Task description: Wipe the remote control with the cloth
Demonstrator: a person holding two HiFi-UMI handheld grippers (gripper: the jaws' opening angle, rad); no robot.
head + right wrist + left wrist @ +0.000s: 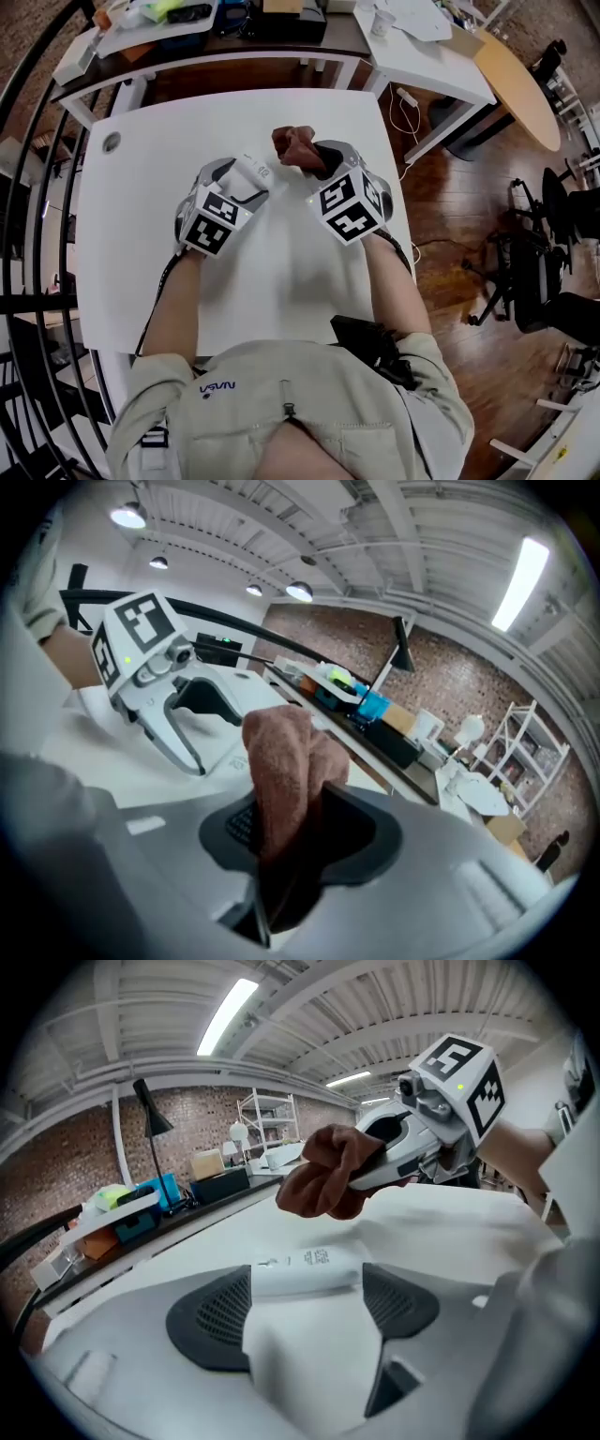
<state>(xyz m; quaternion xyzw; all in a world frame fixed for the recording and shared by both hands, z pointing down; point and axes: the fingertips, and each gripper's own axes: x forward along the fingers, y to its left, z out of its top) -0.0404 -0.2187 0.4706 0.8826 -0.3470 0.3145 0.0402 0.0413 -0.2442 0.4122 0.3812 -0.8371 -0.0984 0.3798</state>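
A small white remote control (253, 172) lies on the white table (131, 234), right in front of my left gripper (242, 187). In the left gripper view the remote (305, 1266) lies crosswise between the tips of my left gripper (305, 1290), whose jaws stand wide apart and do not press on it. My right gripper (316, 157) is shut on a reddish-brown cloth (296, 145) and hovers just right of the remote. The bunched cloth (281, 761) sticks up from between the dark pads. From the left gripper view the cloth (328, 1185) hangs above the table beyond the remote.
A cluttered desk (187, 28) runs along the table's far edge, with a second white desk (422, 47) to its right. A round wooden table (516, 84) and office chairs (553, 272) stand on the wooden floor at right. A black railing (28, 281) curves along the left.
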